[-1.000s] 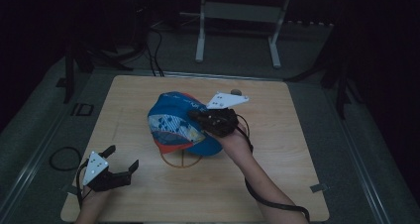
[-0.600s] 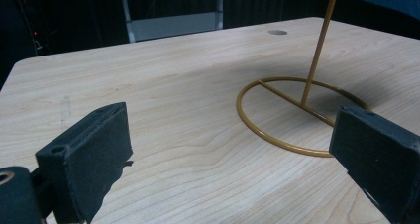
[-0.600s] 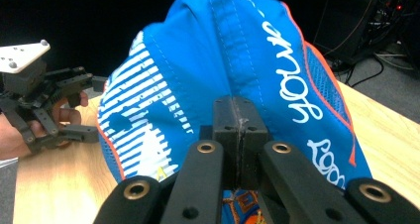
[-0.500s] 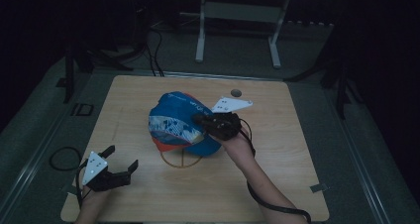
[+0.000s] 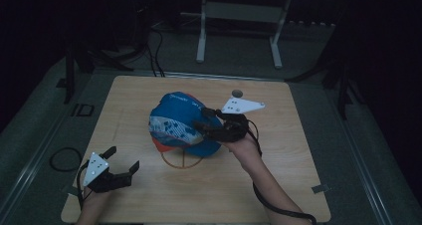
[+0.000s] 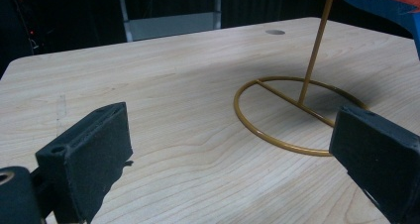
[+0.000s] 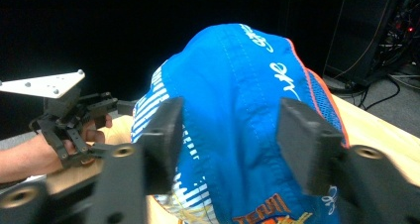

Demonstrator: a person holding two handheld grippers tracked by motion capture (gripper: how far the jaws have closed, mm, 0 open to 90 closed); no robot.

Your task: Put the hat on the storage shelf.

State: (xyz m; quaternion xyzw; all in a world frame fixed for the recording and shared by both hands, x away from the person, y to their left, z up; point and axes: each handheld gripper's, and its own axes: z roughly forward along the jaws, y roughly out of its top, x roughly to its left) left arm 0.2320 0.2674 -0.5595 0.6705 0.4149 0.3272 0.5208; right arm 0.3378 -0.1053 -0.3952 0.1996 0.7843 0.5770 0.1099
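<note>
Cap on stand, mid-table; right gripper just let go.
Blue cap (image 5: 181,125) sits atop the gold wire stand (image 5: 182,159). Right gripper (image 5: 208,122) jaws have just been opening, wide either side of the cap, pads clear. Left gripper (image 5: 123,159) wide, empty, near left corner.

Pretty dark room, really. The only well-lit bit is the pale square wooden counter (image 5: 149,93), which has a small round hole (image 5: 237,93) near its far edge. It sits on grey carpeted floor (image 5: 358,150). Behind it there's a white metal frame stand (image 5: 239,31), with black cables (image 5: 154,46) trailing across the floor.
</note>
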